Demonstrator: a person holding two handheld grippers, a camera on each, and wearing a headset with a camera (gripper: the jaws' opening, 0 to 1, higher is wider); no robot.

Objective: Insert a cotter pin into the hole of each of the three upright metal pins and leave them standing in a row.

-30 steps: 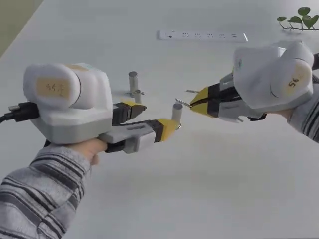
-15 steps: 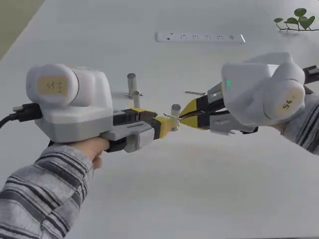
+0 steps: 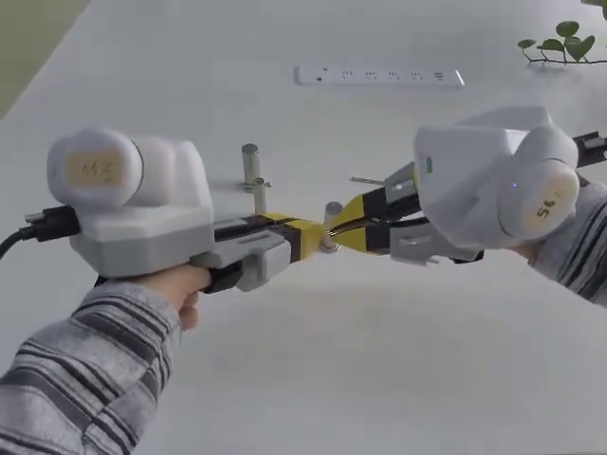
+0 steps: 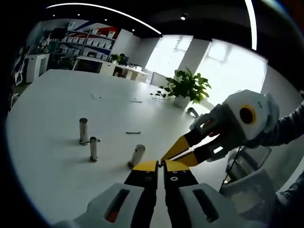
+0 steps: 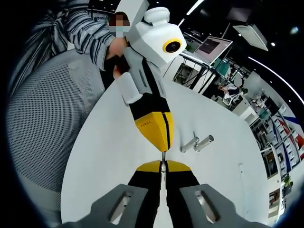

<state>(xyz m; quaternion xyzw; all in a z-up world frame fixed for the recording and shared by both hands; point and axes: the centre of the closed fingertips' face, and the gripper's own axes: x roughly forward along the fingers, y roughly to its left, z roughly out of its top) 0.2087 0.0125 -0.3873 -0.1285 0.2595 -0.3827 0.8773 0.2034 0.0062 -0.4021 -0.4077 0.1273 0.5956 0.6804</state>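
Pinched shut on a thin cotter pin (image 5: 163,159), the right gripper (image 5: 163,167) meets the left gripper (image 4: 160,165) tip to tip just in front of the nearest metal pin (image 3: 332,212). This looks meant to let the left jaws, pressed together, steady the wire's free end, though I cannot tell whether they actually grip it. The far pin (image 3: 250,161) and the middle pin (image 3: 259,196), which seems already fitted with a cross wire, stand close together behind, and a spare cotter pin (image 3: 368,179) lies nearby on the white table (image 3: 379,360).
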